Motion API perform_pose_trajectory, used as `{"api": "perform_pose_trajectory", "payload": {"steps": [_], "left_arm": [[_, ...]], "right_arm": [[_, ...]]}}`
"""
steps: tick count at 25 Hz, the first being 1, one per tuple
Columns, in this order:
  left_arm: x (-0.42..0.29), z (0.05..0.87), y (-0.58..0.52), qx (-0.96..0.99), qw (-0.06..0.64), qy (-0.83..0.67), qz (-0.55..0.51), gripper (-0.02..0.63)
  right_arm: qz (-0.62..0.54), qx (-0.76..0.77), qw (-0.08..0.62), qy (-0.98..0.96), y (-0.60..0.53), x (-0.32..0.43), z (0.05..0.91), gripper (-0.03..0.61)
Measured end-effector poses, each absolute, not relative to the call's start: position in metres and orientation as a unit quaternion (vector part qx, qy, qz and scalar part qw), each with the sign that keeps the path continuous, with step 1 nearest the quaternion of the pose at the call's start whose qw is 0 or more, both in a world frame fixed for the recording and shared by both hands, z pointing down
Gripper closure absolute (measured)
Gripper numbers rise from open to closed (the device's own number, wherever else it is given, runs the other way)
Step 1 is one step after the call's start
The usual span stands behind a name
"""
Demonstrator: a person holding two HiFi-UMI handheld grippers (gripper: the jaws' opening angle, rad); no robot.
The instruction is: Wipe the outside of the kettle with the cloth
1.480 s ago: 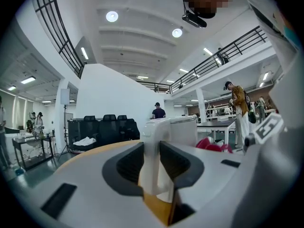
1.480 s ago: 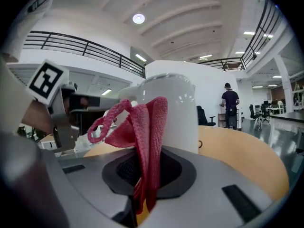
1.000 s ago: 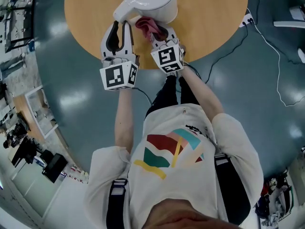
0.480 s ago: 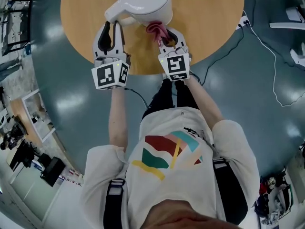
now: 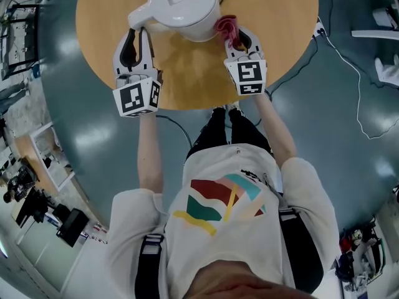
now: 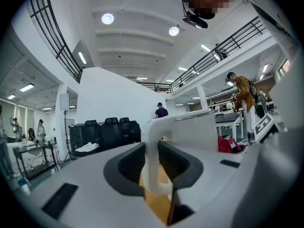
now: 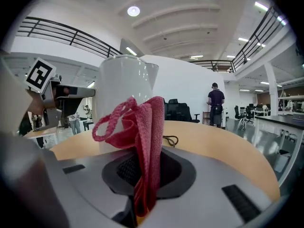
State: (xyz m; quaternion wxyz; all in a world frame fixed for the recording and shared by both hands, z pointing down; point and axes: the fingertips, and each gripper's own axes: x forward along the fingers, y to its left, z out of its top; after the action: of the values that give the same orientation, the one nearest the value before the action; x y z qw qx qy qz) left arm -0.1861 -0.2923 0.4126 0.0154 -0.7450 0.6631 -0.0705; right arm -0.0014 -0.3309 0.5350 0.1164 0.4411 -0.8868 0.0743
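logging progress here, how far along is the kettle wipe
Done: right gripper clamps the red cloth; left gripper, jaws just closing, grips the kettle handle. In hand: cloth is beside the white kettle. Left: the rest of the outside; how much is already wiped doesn't show.

Glossy grey-blue floor [image 5: 349, 167], round ceiling lights [image 6: 107, 18], black chairs [image 6: 111, 129]
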Motion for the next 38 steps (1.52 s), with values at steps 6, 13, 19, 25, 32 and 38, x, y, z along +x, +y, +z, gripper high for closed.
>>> {"api": "perform_pose_trajectory", "payload": {"steps": [6,13,19,25,32,38], "left_arm": [[-0.191,0.416,-0.317,-0.744,0.029,0.664,-0.069,0.488],[-0.193,0.417,-0.331,-0.749,0.038,0.658,-0.068,0.491],[-0.193,0.414,-0.324,-0.749,0.021,0.659,-0.059,0.492],[-0.187,0.406,-0.296,-0.755,0.008,0.654,-0.037,0.492],[-0.158,0.414,-0.226,-0.771,-0.018,0.636,-0.034,0.492],[-0.094,0.413,-0.184,-0.807,0.017,0.586,-0.064,0.492]], "right_arm": [[0.055,0.436,0.134,-0.888,-0.369,0.007,0.541,0.54],[0.054,0.44,0.135,-0.886,-0.384,0.005,0.542,0.54],[0.055,0.456,0.132,-0.879,-0.376,0.02,0.528,0.54],[0.04,0.466,0.126,-0.875,-0.354,0.027,0.496,0.54],[-0.009,0.46,0.139,-0.877,-0.307,0.046,0.451,0.54],[-0.233,0.363,0.188,-0.882,-0.311,0.018,0.355,0.539]]}}
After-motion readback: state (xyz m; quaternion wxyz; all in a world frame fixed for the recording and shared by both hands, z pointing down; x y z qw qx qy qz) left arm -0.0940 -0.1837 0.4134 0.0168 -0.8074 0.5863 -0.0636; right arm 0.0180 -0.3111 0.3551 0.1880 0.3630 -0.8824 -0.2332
